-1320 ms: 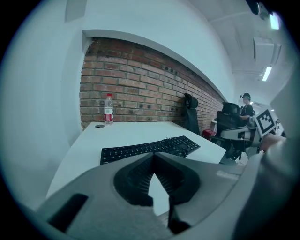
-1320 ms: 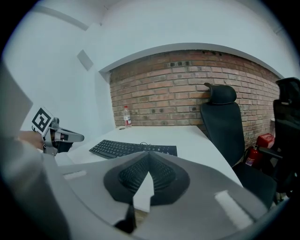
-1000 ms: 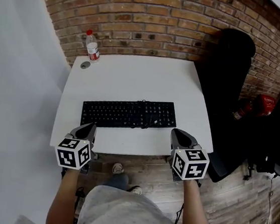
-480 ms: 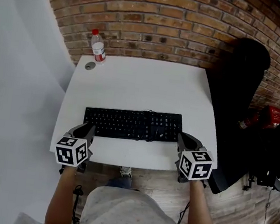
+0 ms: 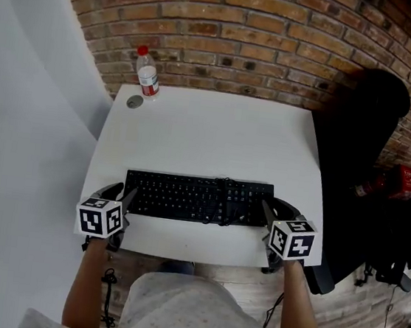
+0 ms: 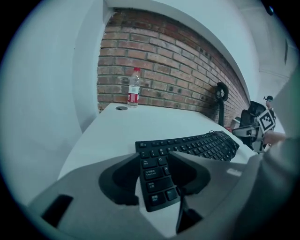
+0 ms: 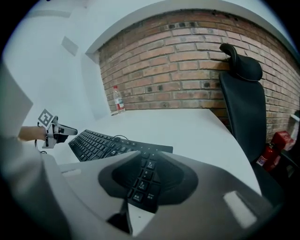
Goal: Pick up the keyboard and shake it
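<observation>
Keyboard (image 5: pixel 197 198) lay flat on the table (image 5: pixel 210 127) near its front edge. Its left end sat between the opening jaws of the left gripper (image 5: pixel 123 195) and its right end between the opening jaws of the right gripper (image 5: pixel 267 210), neither pressing on it. If the jaws closed on only the outermost keys, or one side bit first, a shake could probably twist an end free and drop it off the edge, and the cable (image 5: pixel 225 183) across the keys might swing loose and snag.
</observation>
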{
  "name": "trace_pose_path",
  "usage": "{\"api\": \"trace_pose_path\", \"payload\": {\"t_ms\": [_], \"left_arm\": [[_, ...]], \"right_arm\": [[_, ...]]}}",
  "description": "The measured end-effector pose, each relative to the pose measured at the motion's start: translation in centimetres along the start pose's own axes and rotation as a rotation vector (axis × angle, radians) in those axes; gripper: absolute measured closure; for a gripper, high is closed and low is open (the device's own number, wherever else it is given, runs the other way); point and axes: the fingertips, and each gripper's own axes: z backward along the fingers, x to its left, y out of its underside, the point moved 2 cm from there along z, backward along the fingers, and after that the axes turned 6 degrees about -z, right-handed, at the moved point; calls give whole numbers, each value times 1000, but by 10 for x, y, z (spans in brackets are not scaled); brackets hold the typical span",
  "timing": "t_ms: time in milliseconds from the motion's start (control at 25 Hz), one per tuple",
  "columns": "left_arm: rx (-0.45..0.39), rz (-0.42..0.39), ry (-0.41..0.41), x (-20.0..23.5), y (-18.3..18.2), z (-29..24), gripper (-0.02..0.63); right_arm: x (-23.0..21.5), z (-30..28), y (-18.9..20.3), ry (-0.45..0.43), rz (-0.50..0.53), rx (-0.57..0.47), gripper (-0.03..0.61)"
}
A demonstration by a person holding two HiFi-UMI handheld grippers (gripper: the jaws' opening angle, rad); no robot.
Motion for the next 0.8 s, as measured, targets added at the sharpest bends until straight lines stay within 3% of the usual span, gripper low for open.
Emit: {"api": "trace_pose_path", "payload": {"t_ms": [400, 560, 680, 800], "left_arm": [[90, 83, 82, 19, -3, -31, 302], [128, 80, 126, 22, -9, -39, 262], [149, 78, 169, 17, -14, -45, 234], [178, 66, 202, 14, -15, -54, 232]], "right_arm": [[-19, -34, -10, -2, -78, 76, 363], [-25, -43, -10, 15, -117, 124, 302], [-25, -49, -8, -19, -177, 156, 257], [-24, -56, -7, -29, -208, 179, 242]]}}
